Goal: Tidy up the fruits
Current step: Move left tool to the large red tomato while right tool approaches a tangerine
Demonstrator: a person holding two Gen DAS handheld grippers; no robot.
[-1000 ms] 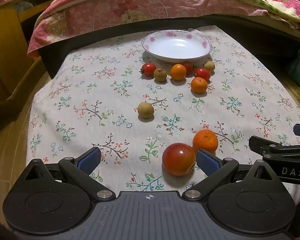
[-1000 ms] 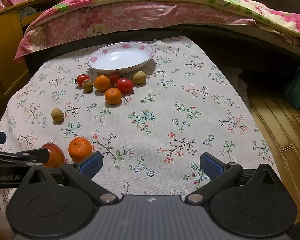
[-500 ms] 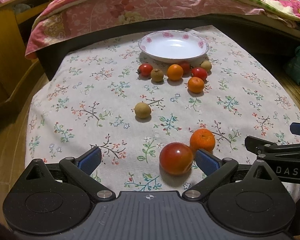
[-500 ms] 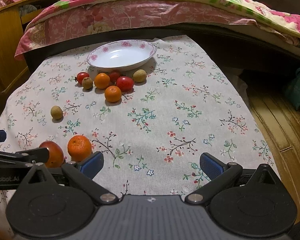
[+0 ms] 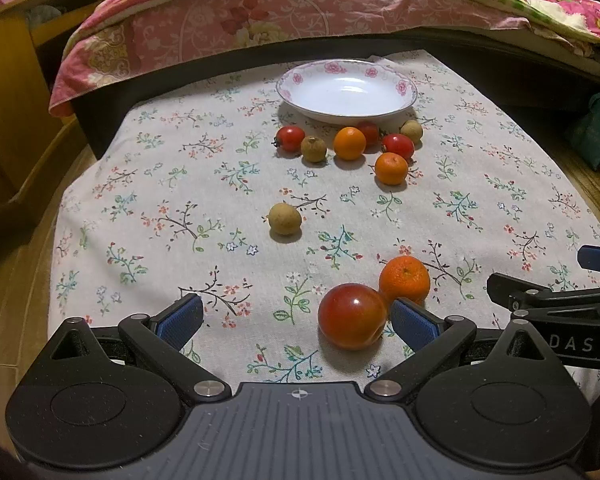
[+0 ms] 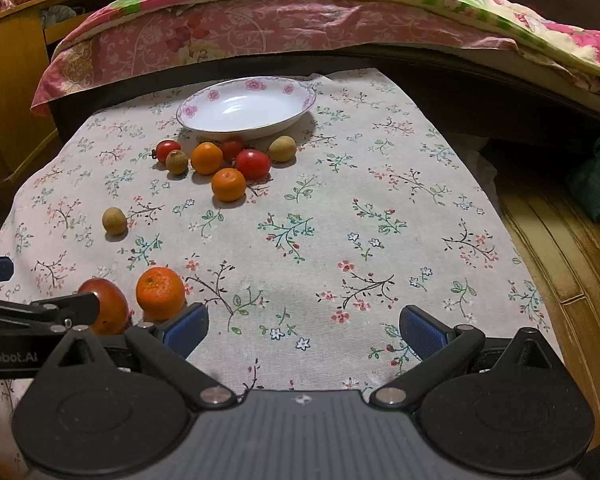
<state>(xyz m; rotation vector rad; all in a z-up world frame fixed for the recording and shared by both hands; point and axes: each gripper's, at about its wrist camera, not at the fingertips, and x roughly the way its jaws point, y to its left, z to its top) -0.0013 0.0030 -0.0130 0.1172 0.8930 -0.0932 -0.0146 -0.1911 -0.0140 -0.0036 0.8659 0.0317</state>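
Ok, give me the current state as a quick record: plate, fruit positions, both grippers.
plate: white plate with pink flower rim, far end of the floral tablecloth, nothing in it
cluster by plate: three small tomatoes, two oranges, two brown longan-like fruits
lone fruit: brown longan-like fruit mid-cloth
near fruit: large tomato and large orange, side by side
left gripper: open, large tomato between its fingers by the right finger, not clamped
right gripper: open, only cloth between its fingers

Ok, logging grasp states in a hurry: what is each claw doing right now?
Left claw: open, holding nothing; the big red tomato sits between its fingers.
Right claw: open, holding nothing.
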